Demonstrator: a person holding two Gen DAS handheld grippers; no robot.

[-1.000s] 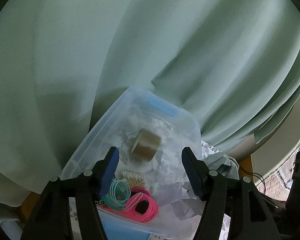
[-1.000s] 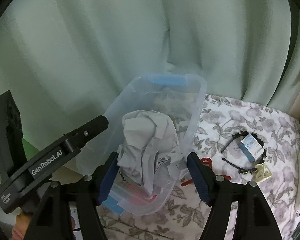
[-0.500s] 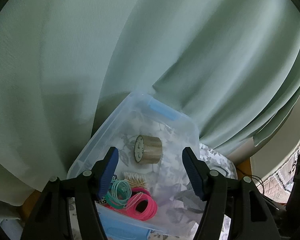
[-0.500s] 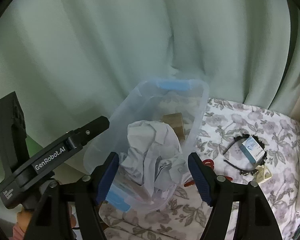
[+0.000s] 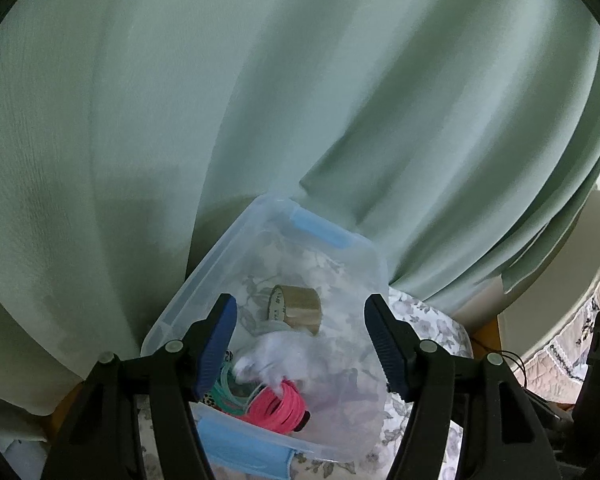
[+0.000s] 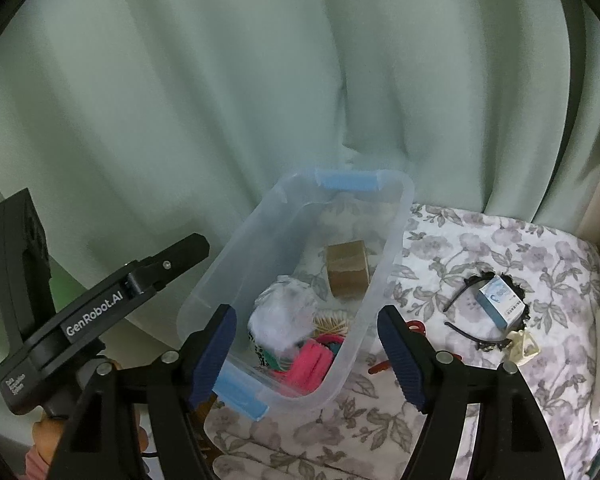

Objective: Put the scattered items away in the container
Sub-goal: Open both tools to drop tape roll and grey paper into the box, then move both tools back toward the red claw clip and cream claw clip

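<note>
A clear plastic bin (image 6: 396, 216) with blue handles stands on a floral cloth at the table's left edge; it also shows in the left wrist view (image 5: 204, 280). Inside lie a brown tape roll (image 6: 347, 274) (image 5: 298, 309), a crumpled white paper ball (image 6: 284, 314) (image 5: 274, 354), pink bands (image 6: 308, 364) (image 5: 278, 404), teal bands (image 5: 228, 394) and wooden sticks (image 6: 332, 324). My right gripper (image 6: 306, 354) is open and empty above the bin's near end. My left gripper (image 5: 300, 344) is open and empty above the bin.
On the floral cloth (image 6: 480, 248) right of the bin lie a red clip (image 6: 414, 326), a black headband (image 6: 476, 336), a small blue-white box (image 6: 500, 300) and a cream clip (image 6: 522, 344). A green curtain (image 6: 260, 80) hangs close behind the bin.
The crumpled white paper left my right gripper's jaws and dropped into the bin. Both grippers rose and drew back a little from the bin.
</note>
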